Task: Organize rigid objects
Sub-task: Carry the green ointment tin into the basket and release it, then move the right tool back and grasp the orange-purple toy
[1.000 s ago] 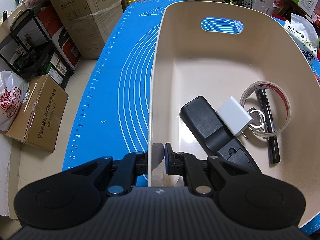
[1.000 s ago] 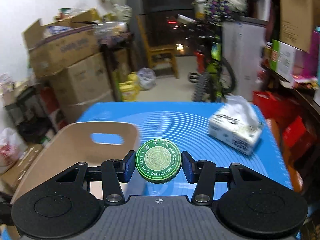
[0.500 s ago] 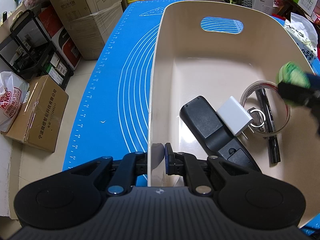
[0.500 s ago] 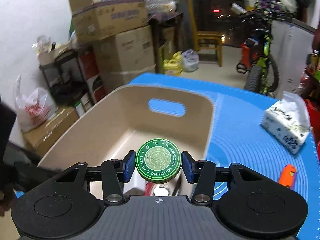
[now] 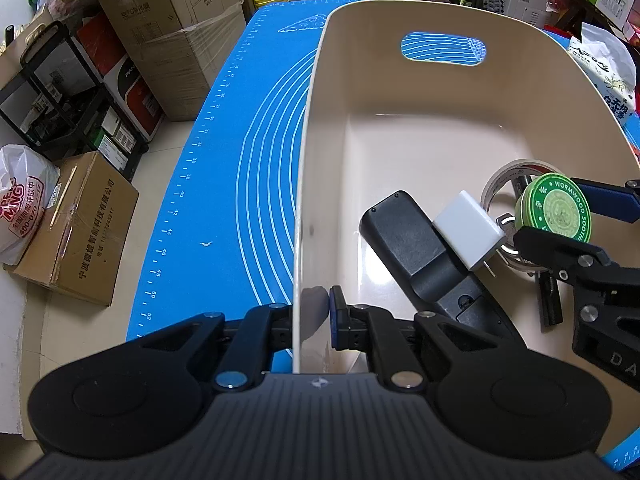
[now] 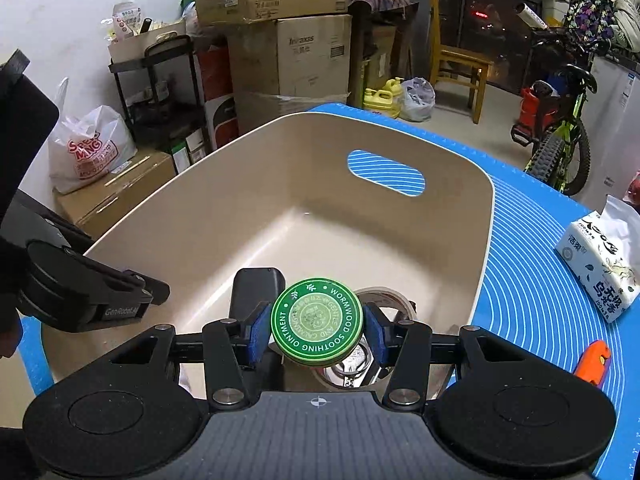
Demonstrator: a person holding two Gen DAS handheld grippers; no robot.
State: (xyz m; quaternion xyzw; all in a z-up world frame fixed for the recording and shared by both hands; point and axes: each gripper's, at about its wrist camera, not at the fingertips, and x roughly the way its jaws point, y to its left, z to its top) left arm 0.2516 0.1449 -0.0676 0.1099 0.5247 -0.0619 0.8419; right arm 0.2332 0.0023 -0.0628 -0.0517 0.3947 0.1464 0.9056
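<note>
A beige plastic bin (image 5: 320, 128) (image 6: 208, 208) with a handle slot stands on the blue mat (image 5: 248, 140). My left gripper (image 5: 310, 316) is shut on the bin's near left wall. My right gripper (image 6: 317, 334) (image 5: 576, 220) is shut on a round green ointment tin (image 6: 317, 322) (image 5: 558, 210), held over the bin's right side. In the bin lie a black remote (image 5: 424, 256), a white charger plug (image 5: 466, 230), a tape roll (image 5: 500, 180) and a black marker (image 5: 550, 300). The tin hides part of the tape roll.
A tissue pack (image 6: 600, 272) and an orange utility knife (image 6: 594, 362) lie on the mat right of the bin. Cardboard boxes (image 5: 80, 232), a black shelf rack (image 5: 60, 92) and a white bag (image 5: 20, 200) stand on the floor at left. A bicycle (image 6: 560, 132) is at the far right.
My right gripper carried the green tin from above the mat to over the bin, sinking toward the tape roll and rolling. The left gripper kept its hold on the bin wall.
</note>
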